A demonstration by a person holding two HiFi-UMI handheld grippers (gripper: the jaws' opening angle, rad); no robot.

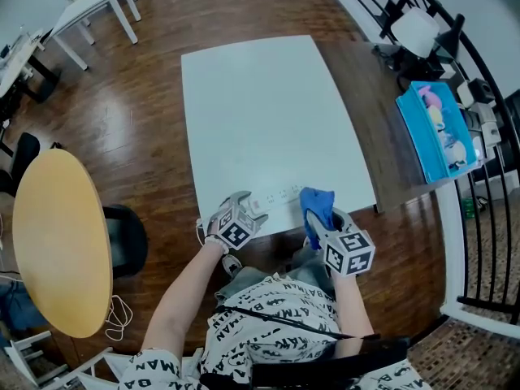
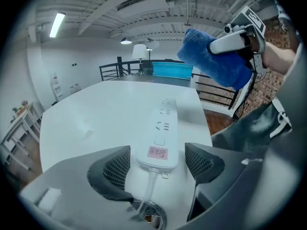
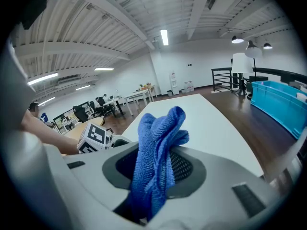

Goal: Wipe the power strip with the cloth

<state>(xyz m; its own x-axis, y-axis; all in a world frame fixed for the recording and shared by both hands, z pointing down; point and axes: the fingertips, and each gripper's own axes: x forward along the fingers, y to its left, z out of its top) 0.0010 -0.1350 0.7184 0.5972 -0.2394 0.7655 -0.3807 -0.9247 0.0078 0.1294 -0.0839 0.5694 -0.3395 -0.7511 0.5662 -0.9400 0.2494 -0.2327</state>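
Head view: white table (image 1: 260, 112) runs 12 to 6 o'clock; the strip (image 1: 276, 197) lies along its 6 o'clock edge, just in front of the person. Both forearms reach forward from the torso, elbows bent, both tools tipped downward, the left more steeply. Left gripper (image 1: 242, 205) at 7 o'clock of frame centre, marker cube up, nose at the strip's 9 o'clock end. In the left gripper view its jaws stand as wide as they go, one pad either side of the strip's (image 2: 161, 131) cord end, a gap showing on each side; no grip on it. The cord leaves toward 6 o'clock between the pads. Right gripper (image 1: 323, 220) at 5 o'clock of frame centre, raised above the strip's 3 o'clock end. Its jaws are clamped on the cloth (image 3: 158, 147), blue, bunched, sticking up past the tips toward 12 o'clock. From the left gripper view the cloth (image 2: 213, 56) hangs off the table at 1 o'clock, clear of the strip.
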